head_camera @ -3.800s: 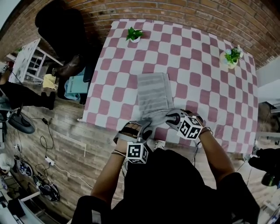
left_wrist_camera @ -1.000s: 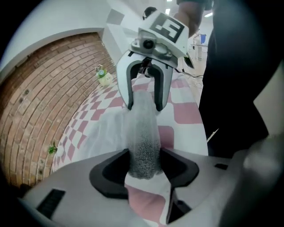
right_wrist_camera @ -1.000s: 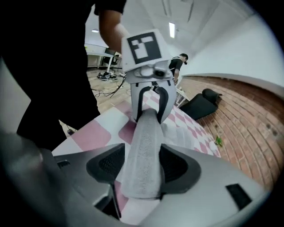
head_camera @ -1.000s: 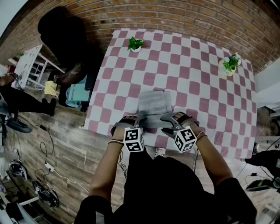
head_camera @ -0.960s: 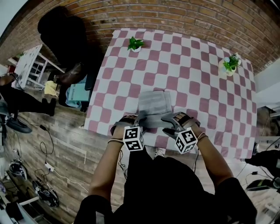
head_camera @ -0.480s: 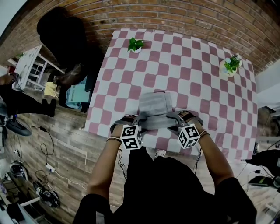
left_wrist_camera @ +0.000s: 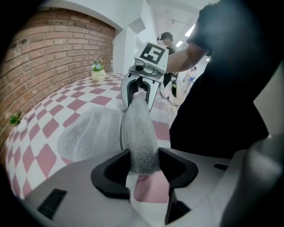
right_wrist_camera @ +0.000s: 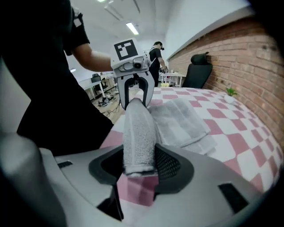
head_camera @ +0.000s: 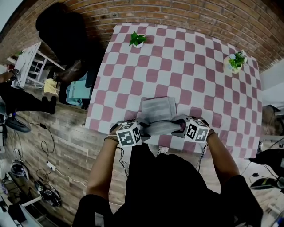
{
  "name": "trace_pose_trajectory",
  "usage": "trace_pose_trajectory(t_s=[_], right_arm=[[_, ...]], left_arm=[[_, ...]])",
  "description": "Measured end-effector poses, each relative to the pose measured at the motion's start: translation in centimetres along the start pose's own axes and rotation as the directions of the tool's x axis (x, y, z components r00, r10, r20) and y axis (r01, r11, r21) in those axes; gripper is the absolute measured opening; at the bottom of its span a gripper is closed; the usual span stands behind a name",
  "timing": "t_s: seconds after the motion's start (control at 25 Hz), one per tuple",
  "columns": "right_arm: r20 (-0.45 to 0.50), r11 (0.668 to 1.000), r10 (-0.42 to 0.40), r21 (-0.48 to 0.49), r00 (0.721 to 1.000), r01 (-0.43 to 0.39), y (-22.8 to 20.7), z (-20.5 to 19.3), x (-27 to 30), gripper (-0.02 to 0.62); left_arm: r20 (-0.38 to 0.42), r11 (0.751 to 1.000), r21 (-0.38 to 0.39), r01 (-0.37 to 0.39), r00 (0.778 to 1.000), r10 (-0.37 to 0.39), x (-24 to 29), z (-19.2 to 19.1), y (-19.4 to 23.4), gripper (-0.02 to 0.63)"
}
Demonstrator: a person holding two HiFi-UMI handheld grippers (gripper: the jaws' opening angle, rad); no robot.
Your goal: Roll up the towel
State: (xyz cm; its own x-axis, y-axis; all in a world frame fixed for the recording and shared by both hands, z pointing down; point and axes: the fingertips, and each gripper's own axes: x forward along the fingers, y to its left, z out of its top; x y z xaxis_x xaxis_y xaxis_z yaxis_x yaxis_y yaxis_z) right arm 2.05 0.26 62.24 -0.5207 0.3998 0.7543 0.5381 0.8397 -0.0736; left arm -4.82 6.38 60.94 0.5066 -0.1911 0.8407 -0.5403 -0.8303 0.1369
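At the near edge of the table (head_camera: 199, 71), which is covered in a pink-and-white checked cloth, a person (head_camera: 168, 190) in dark clothes holds a two-jaw gripper in each hand. One gripper is at either end of a partly rolled grey towel (head_camera: 158, 109). The left gripper (left_wrist_camera: 144, 165) has its jaws closed on the left end of the roll, both pads pressing into the cloth. The right gripper (right_wrist_camera: 140, 165) clamps the right end the same way. Both pairs of jaws have just been closing, with the roll between them. The roll runs crosswise along the table's near edge, spanning the gap from one gripper to the other. Just beyond it, the unrolled part of the towel lies flat on the checks, reaching toward the middle of the table. Farther off, a small potted plant (head_camera: 136, 38) stands near the far left corner and a second potted plant (head_camera: 235, 58) near the far right corner. A brick wall (head_camera: 186, 11) runs behind the table's far edge.
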Motion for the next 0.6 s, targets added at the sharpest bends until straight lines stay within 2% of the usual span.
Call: trace_pose_trajectory(t_s=[0.08, 0.12, 0.24, 0.4, 0.6], right_arm=[[0.036, 0.992, 0.096, 0.081, 0.995, -0.099, 1.3, 0.1, 0.0, 0.189], [0.06, 0.986, 0.119, 0.113, 0.991, -0.125, 1.4, 0.1, 0.1, 0.189], [0.113, 0.974, 0.121, 0.176, 0.986, -0.139, 0.5, 0.5, -0.1, 0.197], [0.156, 0.979, 0.023, 0.198, 0.987, -0.054, -1.5, 1.1, -0.8, 0.249], [0.24, 0.963, -0.17, 0.247, 0.956, 0.11, -4.9, 1.8, -2.6, 0.281]], left_arm=[[0.01, 0.997, -0.025, 0.066, 0.998, -0.066, 0.0, 0.0, -0.9, 0.204], [0.02, 0.996, -0.039, 0.078, 0.997, -0.077, 0.0, -0.1, -0.9, 0.206], [0.07, 0.993, -0.108, 0.053, 0.996, -0.046, -0.1, -0.4, 0.6, 0.222], [0.138, 0.979, -0.196, -0.05, 0.987, 0.078, -1.6, -0.6, 3.3, 0.276], [0.226, 0.941, -0.3, -0.156, 0.947, 0.228, -3.5, -0.5, 5.9, 0.276]])
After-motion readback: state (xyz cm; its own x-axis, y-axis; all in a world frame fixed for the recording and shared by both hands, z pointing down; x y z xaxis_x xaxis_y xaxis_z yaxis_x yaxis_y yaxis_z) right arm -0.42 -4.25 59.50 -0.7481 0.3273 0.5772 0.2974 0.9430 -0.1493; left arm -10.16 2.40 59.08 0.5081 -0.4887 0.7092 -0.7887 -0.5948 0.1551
